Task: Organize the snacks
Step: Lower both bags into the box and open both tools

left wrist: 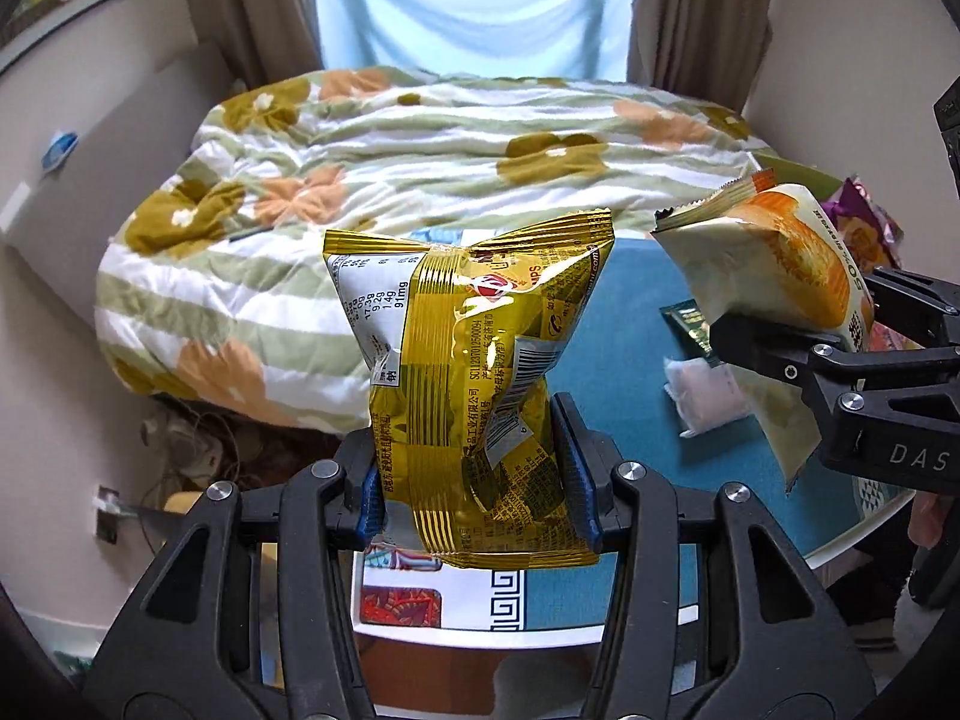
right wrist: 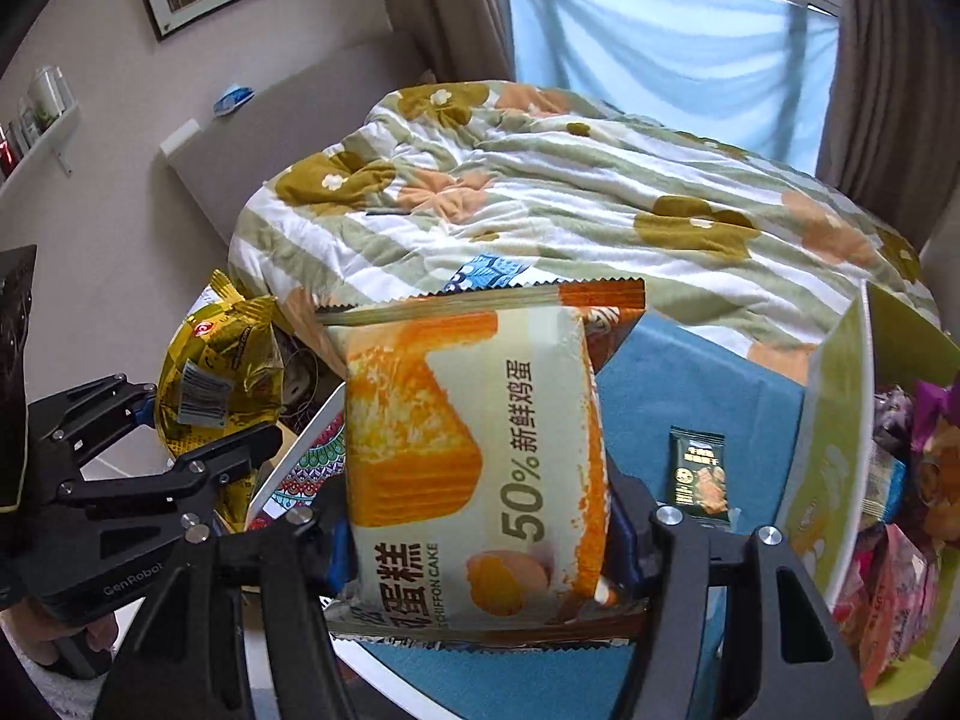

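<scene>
- left tongs (left wrist: 474, 474) clamped on gold bag (left wrist: 474, 372), held above blue worktop (left wrist: 624, 372).
- right tongs (right wrist: 480, 546) clamped on cake pack (right wrist: 474, 450), green box (right wrist: 828, 420) beside.

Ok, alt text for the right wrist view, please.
The right gripper holds a chiffon cake packet above a blue table. The left gripper holds a gold snack bag; a bed lies behind.

You have a gold foil snack bag (left wrist: 480, 384), crumpled, upright and pinched at its waist; to its right, a cream-and-orange chiffon cake packet (right wrist: 474, 456), upright, held aloft.
</scene>
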{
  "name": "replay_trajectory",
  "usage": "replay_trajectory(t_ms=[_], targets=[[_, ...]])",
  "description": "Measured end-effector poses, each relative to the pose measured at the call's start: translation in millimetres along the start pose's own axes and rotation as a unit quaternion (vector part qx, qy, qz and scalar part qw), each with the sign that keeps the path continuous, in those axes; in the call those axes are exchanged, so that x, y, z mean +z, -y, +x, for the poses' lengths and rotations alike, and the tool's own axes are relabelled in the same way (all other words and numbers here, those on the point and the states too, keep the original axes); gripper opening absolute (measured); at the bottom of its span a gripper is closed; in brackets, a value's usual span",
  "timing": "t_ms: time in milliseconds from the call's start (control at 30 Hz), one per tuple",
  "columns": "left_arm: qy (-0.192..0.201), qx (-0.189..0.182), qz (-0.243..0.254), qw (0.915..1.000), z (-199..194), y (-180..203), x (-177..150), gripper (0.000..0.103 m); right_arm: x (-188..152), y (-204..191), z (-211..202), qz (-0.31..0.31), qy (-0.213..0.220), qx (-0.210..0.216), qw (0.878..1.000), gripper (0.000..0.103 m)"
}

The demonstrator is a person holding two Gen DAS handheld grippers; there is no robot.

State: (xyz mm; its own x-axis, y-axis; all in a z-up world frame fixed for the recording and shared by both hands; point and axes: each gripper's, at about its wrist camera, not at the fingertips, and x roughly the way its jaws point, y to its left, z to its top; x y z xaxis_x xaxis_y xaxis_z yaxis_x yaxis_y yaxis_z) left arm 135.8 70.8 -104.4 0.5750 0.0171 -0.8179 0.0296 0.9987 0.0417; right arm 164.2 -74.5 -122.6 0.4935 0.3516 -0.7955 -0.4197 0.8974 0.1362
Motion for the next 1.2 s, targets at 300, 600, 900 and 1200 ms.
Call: replay_trajectory(t_ms=[300, 600, 900, 1200], targets=[[0.033, -0.075, 0.076, 0.9938, -18.5, 83.7, 45.6, 0.044, -13.4, 48.7, -78.1, 0.095, 0.054, -0.065, 0.992, 0.059], [0.037, -0.152, 0.107, 0.982, -15.9, 204.4, 74.4, 0.044, -51.4, 138.0, -146.2, 0.173, 0.088, -0.126, 0.973, 0.059], [-0.029, -0.15, 0.091, 0.9841, 36.0, 317.3, 73.6, 0.044, -89.4, 232.8, -188.4, 0.214, 0.08, -0.151, 0.962, 0.059], [-0.087, -0.106, 0.058, 0.9889, 85.1, 353.4, 65.3, 0.048, -104.0, 294.2, -186.1, 0.218, 0.049, -0.124, 0.967, 0.059]])
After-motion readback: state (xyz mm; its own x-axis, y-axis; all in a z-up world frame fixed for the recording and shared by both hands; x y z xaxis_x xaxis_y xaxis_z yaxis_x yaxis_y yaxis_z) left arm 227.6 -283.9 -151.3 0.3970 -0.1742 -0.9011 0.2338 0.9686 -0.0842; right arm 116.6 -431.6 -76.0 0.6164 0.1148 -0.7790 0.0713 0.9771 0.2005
